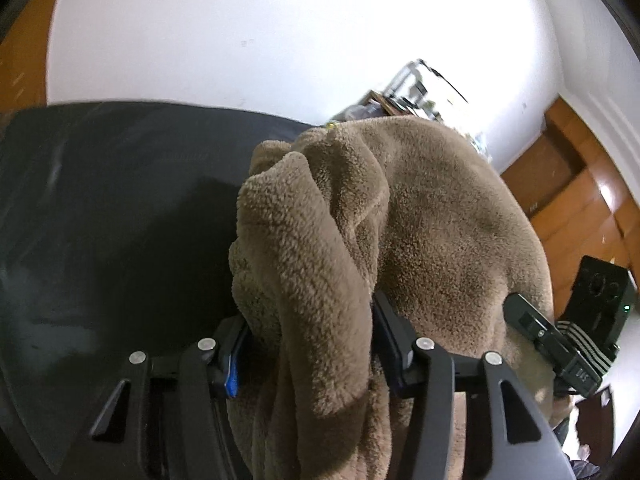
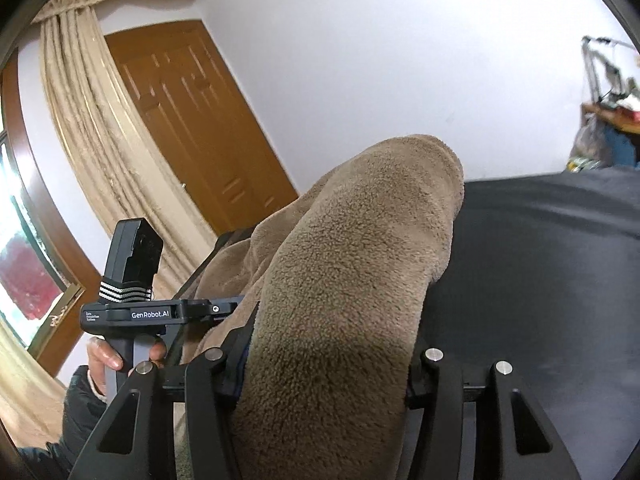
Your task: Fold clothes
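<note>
A thick brown fleece garment (image 1: pixel 360 220) hangs lifted above the dark table (image 1: pixel 100 200). My left gripper (image 1: pixel 312 340) is shut on a bunched fold of it, with the cloth squeezed between both pads and draping over them. In the right wrist view the same garment (image 2: pixel 360 260) rises in a hump, and my right gripper (image 2: pixel 328 360) is shut on another thick fold. The left gripper (image 2: pixel 216 308) shows at the left there, its tip buried in the cloth and a hand (image 2: pixel 104 356) on its handle. The garment's lower part is hidden below both views.
The dark table top (image 2: pixel 540 260) stretches out to the right. Behind it is a white wall. A wooden door (image 2: pixel 192 112), a beige curtain (image 2: pixel 92 120) and a window (image 2: pixel 24 272) stand to the left. A cluttered shelf (image 1: pixel 408 96) stands at the table's far end.
</note>
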Demonstrator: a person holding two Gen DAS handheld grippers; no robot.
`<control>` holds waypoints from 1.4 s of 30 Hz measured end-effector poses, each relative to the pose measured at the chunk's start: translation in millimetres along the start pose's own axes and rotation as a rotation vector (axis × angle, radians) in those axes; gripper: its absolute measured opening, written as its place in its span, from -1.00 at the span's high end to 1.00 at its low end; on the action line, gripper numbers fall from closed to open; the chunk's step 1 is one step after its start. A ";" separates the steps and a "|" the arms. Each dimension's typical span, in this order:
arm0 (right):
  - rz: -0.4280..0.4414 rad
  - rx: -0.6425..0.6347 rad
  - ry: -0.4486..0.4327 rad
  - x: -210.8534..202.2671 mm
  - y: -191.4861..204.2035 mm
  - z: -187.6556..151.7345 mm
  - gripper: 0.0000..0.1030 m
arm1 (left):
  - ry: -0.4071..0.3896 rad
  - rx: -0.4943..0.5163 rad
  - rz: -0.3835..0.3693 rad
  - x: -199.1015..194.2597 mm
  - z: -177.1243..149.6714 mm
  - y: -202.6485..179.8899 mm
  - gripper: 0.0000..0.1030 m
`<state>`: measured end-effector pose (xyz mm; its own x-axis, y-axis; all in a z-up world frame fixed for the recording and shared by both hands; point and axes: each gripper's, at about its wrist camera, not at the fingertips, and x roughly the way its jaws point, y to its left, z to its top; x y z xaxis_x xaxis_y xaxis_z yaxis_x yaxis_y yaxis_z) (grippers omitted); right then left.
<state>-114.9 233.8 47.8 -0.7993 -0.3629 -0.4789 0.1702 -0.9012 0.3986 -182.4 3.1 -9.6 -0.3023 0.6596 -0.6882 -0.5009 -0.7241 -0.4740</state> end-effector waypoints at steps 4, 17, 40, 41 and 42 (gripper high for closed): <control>-0.073 -0.018 -0.063 -56.0 -23.1 -5.0 -0.07 | 0.025 0.074 -0.030 22.1 2.6 -61.9 -0.12; -0.278 0.100 -0.215 -213.1 -152.5 -31.3 -0.07 | 0.125 0.243 -0.115 129.2 13.4 -239.0 -0.06; -0.459 0.314 -0.154 -265.2 -294.4 -46.8 -0.08 | 0.266 0.348 -0.109 257.3 2.1 -330.9 -0.04; -0.462 0.317 -0.148 -265.4 -295.1 -47.5 -0.08 | 0.266 0.354 -0.101 258.8 1.3 -331.0 -0.06; -0.465 0.321 -0.142 -265.8 -295.8 -49.0 -0.09 | 0.265 0.361 -0.092 260.3 0.6 -331.1 -0.09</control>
<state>75.4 585.2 18.9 -0.8215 0.1096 -0.5596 -0.3829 -0.8332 0.3989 -95.7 414.6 -31.5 -0.0488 0.6098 -0.7910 -0.7807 -0.5173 -0.3506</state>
